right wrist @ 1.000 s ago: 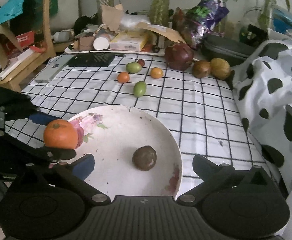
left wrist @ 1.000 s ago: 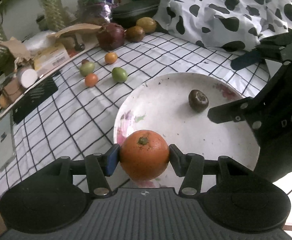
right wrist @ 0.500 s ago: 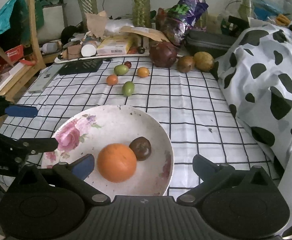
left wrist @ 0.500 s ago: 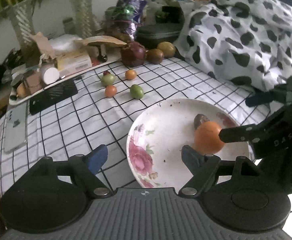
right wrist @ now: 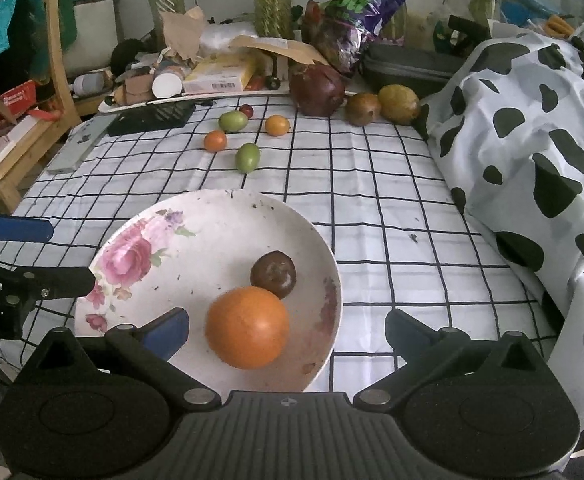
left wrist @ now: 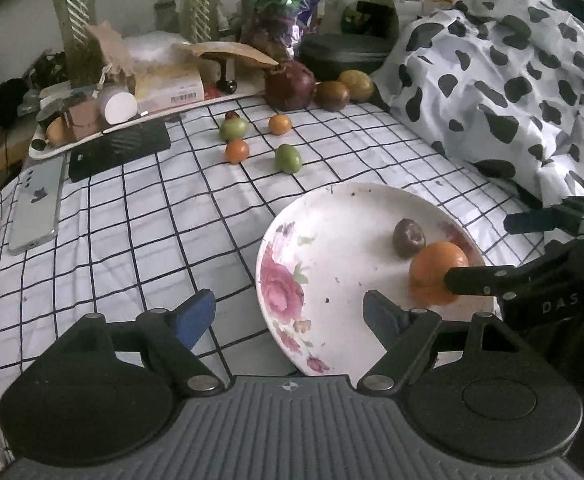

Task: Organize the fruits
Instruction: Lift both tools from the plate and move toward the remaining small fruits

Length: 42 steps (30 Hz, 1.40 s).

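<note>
**Orange on plate, both tongs apart and empty**

Orange (right wrist: 247, 327) lies on the floral plate (right wrist: 211, 216), near side, touching a small dark brown fruit (right wrist: 273, 274) just behind it. In the right wrist view the orange sits between the blue pads of the right tongs (right wrist: 285, 330), nearer the left pad; pads stand wide and do not touch it. Left tongs (left wrist: 289, 312) also stand apart, nothing between the pads; they hang over the plate's near-left rim, with the orange off beyond their right pad, partly hidden by a finger of the right tongs.

Plate lies on the checked cloth of the worktop (left wrist: 139, 240), close to its near edge. Open cloth stretches behind and to the left of the plate. Further back: two green fruits (left wrist: 233, 129) (left wrist: 287, 158), two small orange ones (left wrist: 236, 151) (left wrist: 279, 124). Along the far edge, a large dark red fruit (left wrist: 289, 85) and two brownish ones (left wrist: 332, 95) (left wrist: 356, 85). Spotted blanket (left wrist: 512, 92) crowds the right edge. Phone (left wrist: 37, 204) by the left edge; cluttered tray (left wrist: 131, 104) at far left.
</note>
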{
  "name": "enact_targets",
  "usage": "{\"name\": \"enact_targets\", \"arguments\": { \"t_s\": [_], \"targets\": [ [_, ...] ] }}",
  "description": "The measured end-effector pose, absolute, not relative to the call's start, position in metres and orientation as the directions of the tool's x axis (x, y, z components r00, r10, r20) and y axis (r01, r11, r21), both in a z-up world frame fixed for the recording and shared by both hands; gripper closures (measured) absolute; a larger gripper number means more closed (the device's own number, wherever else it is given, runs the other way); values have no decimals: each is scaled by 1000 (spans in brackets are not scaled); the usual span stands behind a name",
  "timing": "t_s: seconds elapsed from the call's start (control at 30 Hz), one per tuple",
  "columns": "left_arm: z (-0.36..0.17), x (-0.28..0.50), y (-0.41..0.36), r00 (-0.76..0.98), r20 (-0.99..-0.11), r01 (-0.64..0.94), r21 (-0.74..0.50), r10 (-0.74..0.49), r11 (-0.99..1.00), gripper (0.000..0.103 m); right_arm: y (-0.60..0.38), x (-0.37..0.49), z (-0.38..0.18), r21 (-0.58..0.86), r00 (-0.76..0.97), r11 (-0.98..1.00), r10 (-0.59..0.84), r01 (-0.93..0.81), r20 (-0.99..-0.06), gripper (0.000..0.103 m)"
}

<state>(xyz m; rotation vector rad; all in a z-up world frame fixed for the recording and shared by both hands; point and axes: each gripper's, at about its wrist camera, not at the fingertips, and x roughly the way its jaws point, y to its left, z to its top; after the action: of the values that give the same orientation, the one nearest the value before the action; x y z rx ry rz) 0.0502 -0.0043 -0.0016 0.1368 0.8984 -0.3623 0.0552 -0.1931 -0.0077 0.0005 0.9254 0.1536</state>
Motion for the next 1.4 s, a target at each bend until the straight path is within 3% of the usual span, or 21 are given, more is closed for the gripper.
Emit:
{"name": "enact_targets", "arguments": {
  "t_s": [0.7,1.4],
  "targets": [
    [0,62,3,566,-783,348,-58,-260,936,23,-184,67,-6,46,602,990,120,-136,-789,0],
    [3,87,-5,589,-763,419,5,-267,908,23,-172,98,-8,-21,635,983,100,-180,-766,0]
  ]
}}
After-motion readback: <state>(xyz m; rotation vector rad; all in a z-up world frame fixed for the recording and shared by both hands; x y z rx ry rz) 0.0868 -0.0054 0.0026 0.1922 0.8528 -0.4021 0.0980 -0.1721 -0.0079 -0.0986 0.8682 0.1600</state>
